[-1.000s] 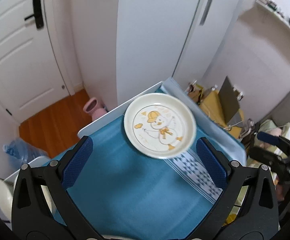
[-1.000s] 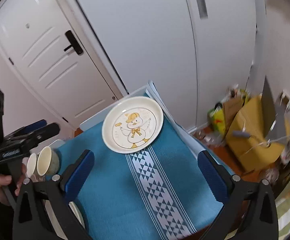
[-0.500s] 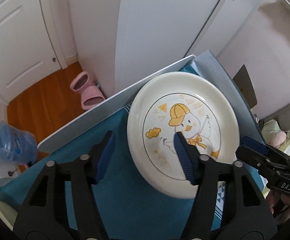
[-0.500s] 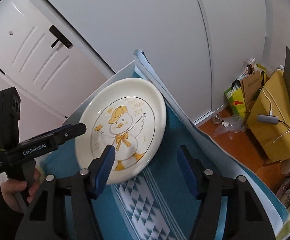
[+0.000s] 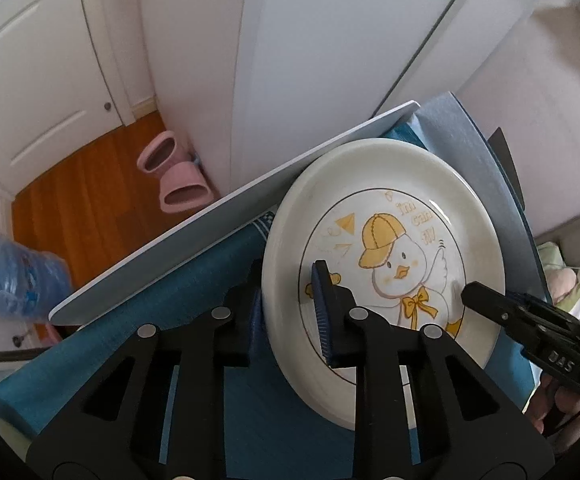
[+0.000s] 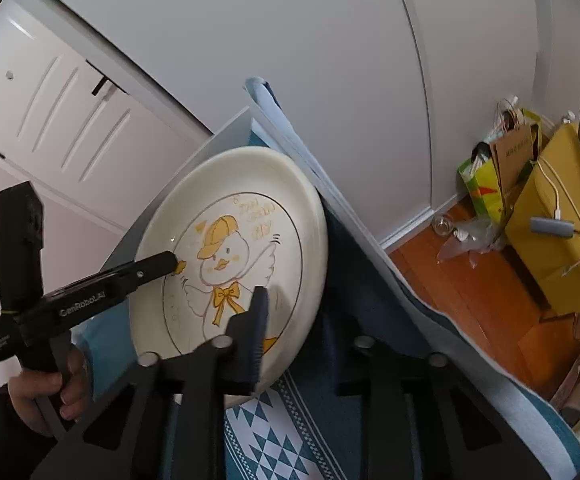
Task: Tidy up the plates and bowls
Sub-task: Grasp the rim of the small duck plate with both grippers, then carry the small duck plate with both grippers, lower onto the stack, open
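Plate: a cream plate (image 5: pixel 386 240) with a duck drawing lay on the blue cloth (image 5: pixel 177 292), close to the far corner of the white table (image 5: pixel 225 208).

Left gripper: the left gripper (image 5: pixel 290 308) was at the plate's left rim, one blue pad over the rim inside the plate and the other outside under the edge. Its jaws were closing, and they looked already clenched on the rim.

Right gripper: the right gripper (image 6: pixel 294 332) was at the opposite rim, one pad (image 6: pixel 258 328) lying on the inner face near the duck's feet. The outer finger was hidden behind the plate edge. This one seemed tight on the rim and was grasping the plate.

Plate position: I could not tell whether the plate was lifted or flat on the cloth; in the right wrist view it looked a little tilted.

Done: the plate was taken by both sides, I judged.

Left: the carrying and the placing were not yet done. No bowl and no stack appeared in these views, so I could not tell how many pieces remained.

Risk: a smooth rim may slip if one side lifts first.
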